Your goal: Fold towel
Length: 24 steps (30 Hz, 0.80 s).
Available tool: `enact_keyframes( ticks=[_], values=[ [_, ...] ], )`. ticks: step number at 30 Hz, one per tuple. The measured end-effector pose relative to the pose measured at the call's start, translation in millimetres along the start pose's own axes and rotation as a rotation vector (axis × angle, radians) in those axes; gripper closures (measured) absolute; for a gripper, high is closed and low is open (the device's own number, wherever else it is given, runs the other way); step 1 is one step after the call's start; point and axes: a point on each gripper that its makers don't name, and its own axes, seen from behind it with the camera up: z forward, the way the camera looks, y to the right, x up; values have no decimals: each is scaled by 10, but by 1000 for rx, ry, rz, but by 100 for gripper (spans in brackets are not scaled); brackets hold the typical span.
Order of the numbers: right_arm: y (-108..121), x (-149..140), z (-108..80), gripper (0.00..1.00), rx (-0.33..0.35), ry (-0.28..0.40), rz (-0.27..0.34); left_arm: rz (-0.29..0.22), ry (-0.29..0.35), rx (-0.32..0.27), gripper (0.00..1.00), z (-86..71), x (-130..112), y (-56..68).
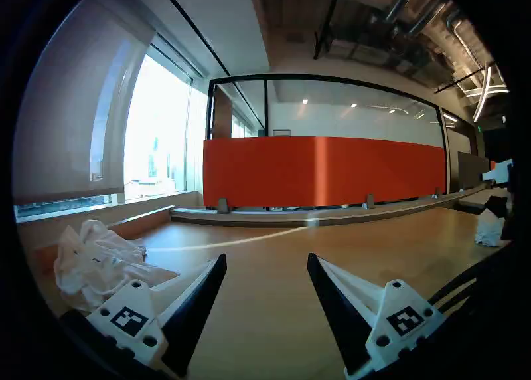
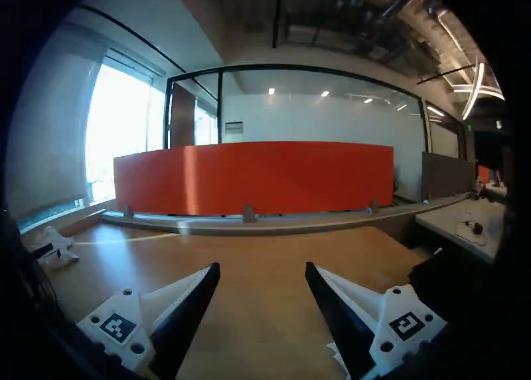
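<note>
I see my left gripper [image 1: 266,256] and right gripper [image 2: 262,266] both spread open above a wooden table [image 1: 279,313]. The white towel [image 1: 99,260] lies crumpled at the table's left end, near the bright window [image 1: 156,141]. An orange partition [image 1: 325,171] lines the far edge.

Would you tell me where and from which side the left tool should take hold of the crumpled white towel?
Probably a raised fold at the near right edge of the towel, approached low from the right in the left gripper view, where the open left tool sits. The towel lies bunched, so its ridges stick up.
</note>
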Motion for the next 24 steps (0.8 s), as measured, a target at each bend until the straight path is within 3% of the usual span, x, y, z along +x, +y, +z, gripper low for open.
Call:
enact_keyframes(
  ticks=[12,24],
  values=[
    [14,-482,-34,0,32,48,-15,0,0,0,10,-2,1,0],
    [154,-690,-5,0,16,67,10,0,0,0,10,-3,1,4]
  ],
)
